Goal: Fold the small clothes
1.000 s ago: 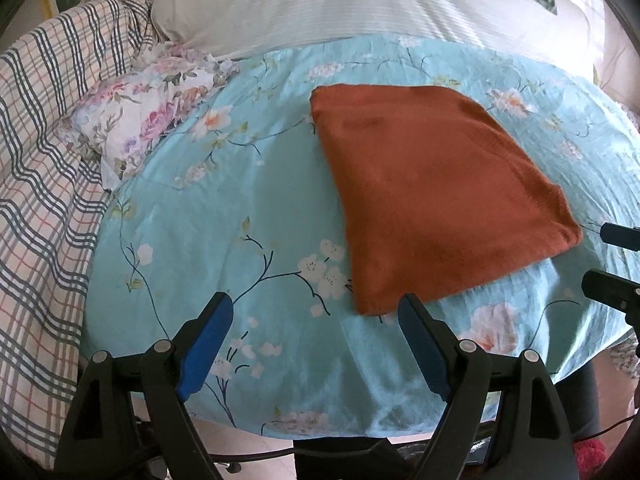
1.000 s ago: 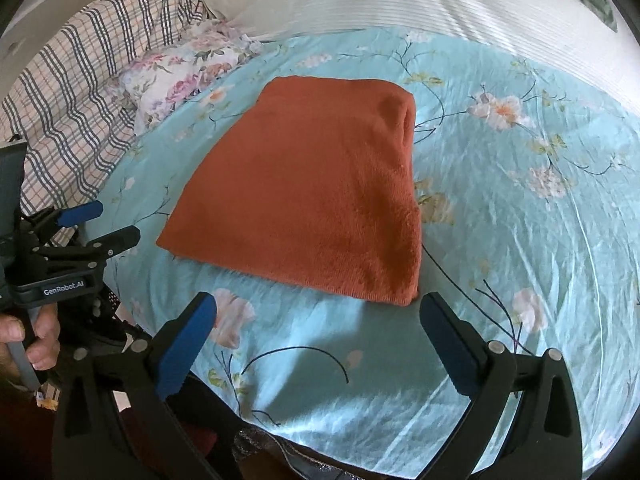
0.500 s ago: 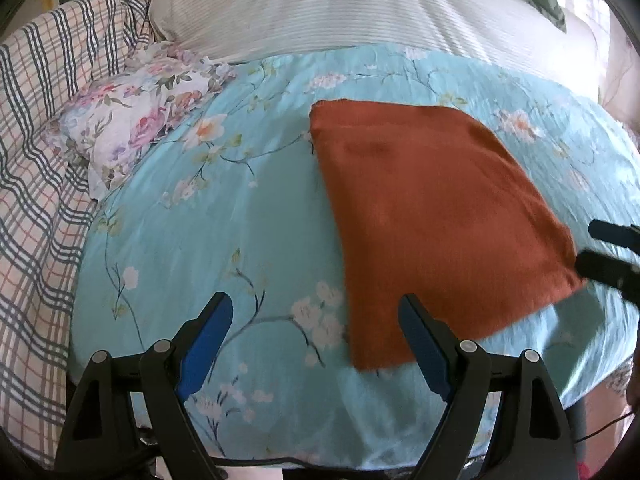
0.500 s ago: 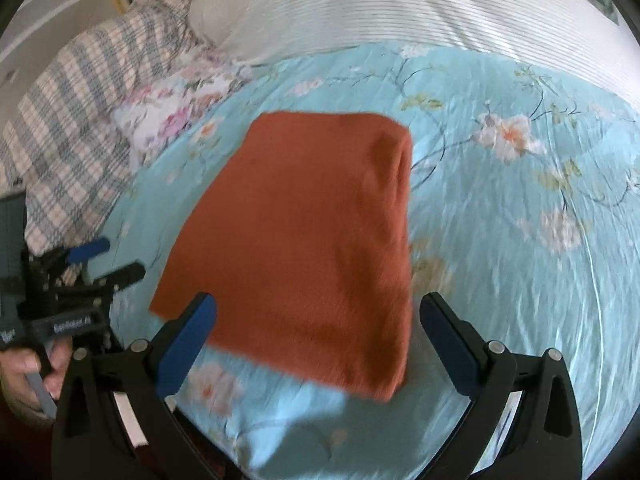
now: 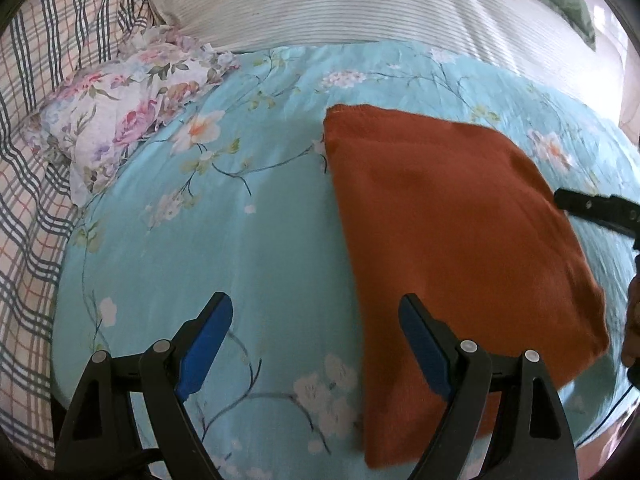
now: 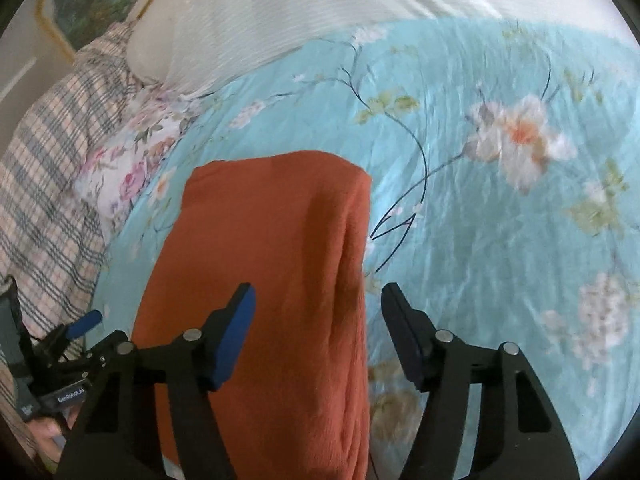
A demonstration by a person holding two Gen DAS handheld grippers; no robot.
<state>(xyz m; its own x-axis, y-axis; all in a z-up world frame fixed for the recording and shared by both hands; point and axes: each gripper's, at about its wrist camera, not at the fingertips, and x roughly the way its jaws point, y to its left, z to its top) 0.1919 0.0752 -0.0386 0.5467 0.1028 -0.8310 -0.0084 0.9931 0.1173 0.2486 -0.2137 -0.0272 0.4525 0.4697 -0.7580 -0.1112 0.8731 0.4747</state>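
Observation:
A folded rust-orange cloth (image 5: 448, 224) lies flat on the light blue floral bedspread (image 5: 240, 216). My left gripper (image 5: 316, 320) is open and empty, over the cloth's near left corner; its right finger is above the cloth's edge. My right gripper (image 6: 316, 304) is open and empty, straddling the cloth's right folded edge (image 6: 356, 272) near its front. The cloth fills the lower middle of the right wrist view (image 6: 260, 280). The right gripper shows at the right rim of the left wrist view (image 5: 592, 212). The left gripper shows at the lower left of the right wrist view (image 6: 68, 344).
A floral pillow (image 5: 120, 120) lies at the left of the bedspread. A plaid blanket (image 5: 32, 160) lies further left. A white striped pillow (image 5: 360, 4) lies at the back. The bed's front edge runs just under both grippers.
Both grippers have moved forward and down toward the cloth; they were back off the bed's front edge and now stand over the cloth's near corners. The right gripper's fingers have narrowed a little.

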